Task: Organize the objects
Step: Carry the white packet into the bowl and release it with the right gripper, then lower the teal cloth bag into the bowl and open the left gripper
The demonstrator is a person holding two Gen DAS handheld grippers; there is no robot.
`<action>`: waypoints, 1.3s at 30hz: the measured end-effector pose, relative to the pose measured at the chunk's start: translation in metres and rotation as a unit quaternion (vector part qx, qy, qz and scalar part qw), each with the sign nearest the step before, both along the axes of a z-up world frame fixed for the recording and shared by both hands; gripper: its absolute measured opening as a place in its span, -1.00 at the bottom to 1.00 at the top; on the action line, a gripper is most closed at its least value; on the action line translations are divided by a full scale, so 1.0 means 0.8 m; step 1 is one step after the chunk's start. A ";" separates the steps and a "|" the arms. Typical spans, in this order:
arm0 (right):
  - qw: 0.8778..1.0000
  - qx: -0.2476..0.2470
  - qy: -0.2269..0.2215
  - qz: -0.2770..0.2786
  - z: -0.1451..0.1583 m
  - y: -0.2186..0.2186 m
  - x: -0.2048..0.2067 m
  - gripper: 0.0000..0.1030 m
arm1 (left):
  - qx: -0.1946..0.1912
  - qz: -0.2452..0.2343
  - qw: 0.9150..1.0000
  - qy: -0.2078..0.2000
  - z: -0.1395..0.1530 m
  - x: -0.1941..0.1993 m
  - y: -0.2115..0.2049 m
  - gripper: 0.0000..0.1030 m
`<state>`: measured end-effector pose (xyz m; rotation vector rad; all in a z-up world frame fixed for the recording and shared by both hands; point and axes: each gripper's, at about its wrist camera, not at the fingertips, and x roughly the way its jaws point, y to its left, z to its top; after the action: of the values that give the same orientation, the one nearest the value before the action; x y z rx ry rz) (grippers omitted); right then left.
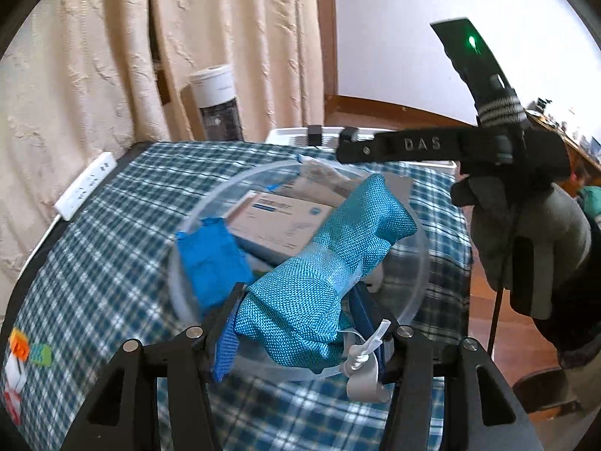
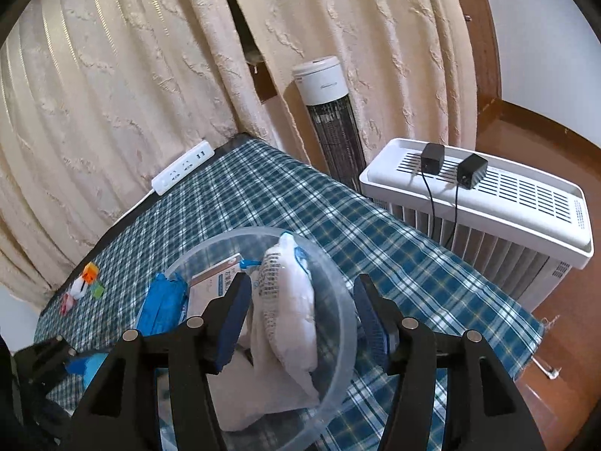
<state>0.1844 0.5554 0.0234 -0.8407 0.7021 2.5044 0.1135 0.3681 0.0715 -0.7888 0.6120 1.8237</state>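
I have the left claw (image 1: 300,323) pinching the near end of a turquoise woven fabric pouch (image 1: 326,263), and it hangs over the clear round plastic basin (image 1: 417,293) in the middle of the plaid-covered bench (image 1: 112,225). The pouch's long axis runs straight away from this claw, toward the bench's far edge, with its far end lying across a pale cardboard box (image 1: 278,225) and beside a crumpled blue packet (image 1: 214,259) already in the basin. My right claw (image 2: 300,319) stands spread and grips nothing; a white printed plastic bag (image 2: 289,300) lies between its fingers without being pressed, leaning against the basin's wall. Since the pouch sits above the basin already, I judge the left hand only needs to let go.
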 end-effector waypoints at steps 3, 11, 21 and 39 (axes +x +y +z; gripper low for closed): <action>1.000 -0.006 0.002 -0.006 -0.002 0.003 0.005 0.13 | -0.003 -0.005 1.000 -0.012 -0.006 0.000 0.004 0.36; 1.000 -0.004 0.009 -0.002 0.002 -0.004 0.008 0.13 | 0.003 0.019 1.000 -0.007 -0.004 -0.010 -0.012 0.61; 0.999 0.039 0.006 0.027 0.019 -0.041 -0.008 0.19 | -0.011 0.058 0.998 -0.010 -0.016 -0.024 -0.033 0.62; 0.974 0.166 -0.108 0.109 0.001 -0.112 -0.031 0.24 | -0.009 0.149 0.989 -0.022 -0.025 -0.069 -0.058 0.71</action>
<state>0.1600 0.4659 0.0242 -1.0855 0.1166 2.5625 0.0579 0.3216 0.0515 -0.9702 0.5021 2.0683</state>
